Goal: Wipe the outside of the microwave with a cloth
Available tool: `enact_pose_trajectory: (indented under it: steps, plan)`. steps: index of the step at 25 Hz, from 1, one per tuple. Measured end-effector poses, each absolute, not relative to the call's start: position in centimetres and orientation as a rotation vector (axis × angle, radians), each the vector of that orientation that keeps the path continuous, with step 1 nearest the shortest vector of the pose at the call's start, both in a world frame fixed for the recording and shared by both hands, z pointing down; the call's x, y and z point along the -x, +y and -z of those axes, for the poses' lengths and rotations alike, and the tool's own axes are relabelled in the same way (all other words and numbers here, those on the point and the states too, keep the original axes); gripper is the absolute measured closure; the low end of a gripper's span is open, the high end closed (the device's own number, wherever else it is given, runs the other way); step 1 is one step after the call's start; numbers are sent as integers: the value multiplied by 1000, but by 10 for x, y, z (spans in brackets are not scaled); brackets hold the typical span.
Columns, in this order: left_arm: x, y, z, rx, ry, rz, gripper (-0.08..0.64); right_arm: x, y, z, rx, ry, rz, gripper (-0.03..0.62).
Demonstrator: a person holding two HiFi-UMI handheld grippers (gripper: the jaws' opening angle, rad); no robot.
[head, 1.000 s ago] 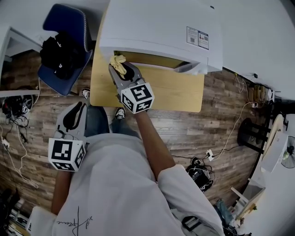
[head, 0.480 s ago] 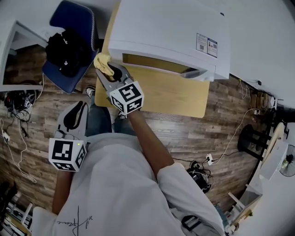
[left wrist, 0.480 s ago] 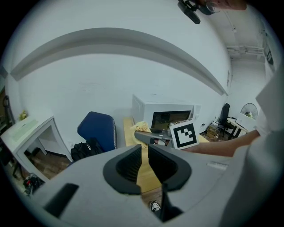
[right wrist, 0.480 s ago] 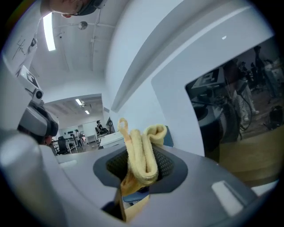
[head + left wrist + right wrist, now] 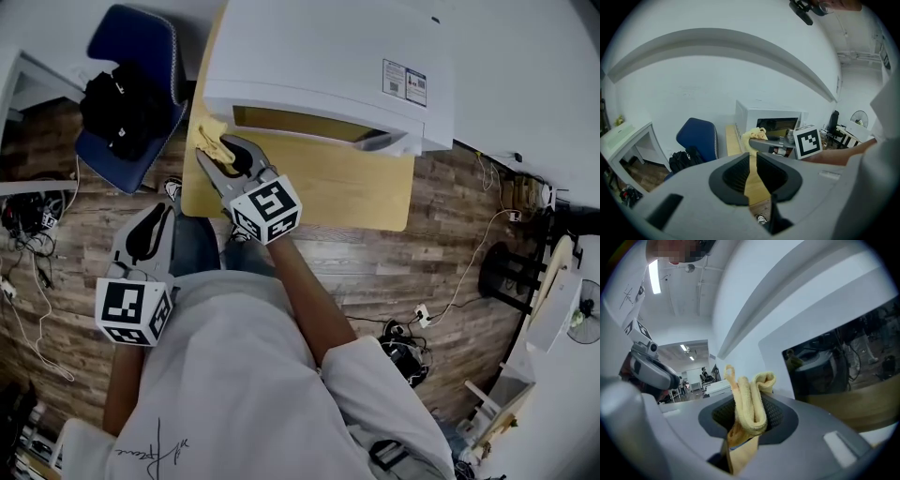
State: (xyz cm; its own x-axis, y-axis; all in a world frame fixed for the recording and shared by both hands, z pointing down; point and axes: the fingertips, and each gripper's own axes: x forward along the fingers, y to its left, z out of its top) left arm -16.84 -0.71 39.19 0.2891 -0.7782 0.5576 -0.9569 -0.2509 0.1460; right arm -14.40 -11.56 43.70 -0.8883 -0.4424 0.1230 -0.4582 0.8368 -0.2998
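The cloth (image 5: 210, 139), clamped tight in the right gripper (image 5: 217, 150), had slid left along the microwave (image 5: 328, 56) front and dropped off its lower left corner, so that pass looked finished. The left gripper (image 5: 167, 214) hung low, jaws nearly together, empty. A wooden table (image 5: 347, 192) bore the microwave; a blue chair (image 5: 141, 47) stood beside, on plank floor (image 5: 394, 272).

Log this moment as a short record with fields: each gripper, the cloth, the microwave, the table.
microwave: white, door shut, standing on the wooden table
right gripper: shut on the yellow cloth
yellow cloth: at the front corner of the microwave on the side of the blue chair; contact cannot be told
left gripper: jaws together, nothing between them, held low, short of the wooden table
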Motion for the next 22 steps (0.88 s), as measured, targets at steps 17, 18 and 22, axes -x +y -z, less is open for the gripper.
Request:
enact_pose_trajectory:
  steps: [17, 18, 22]
  plan:
    - [91, -10, -398, -2267, -1347, -565, 525, -64, -123, -452, -1314, -2781, -619, 477]
    - [89, -10, -398, -2271, -1342, -569, 525, -77, -123, -454, -1356, -2764, -615, 477]
    - [83, -10, -400, -2284, -1321, -574, 525, -135, -125, -458, -1536, -2684, -622, 477]
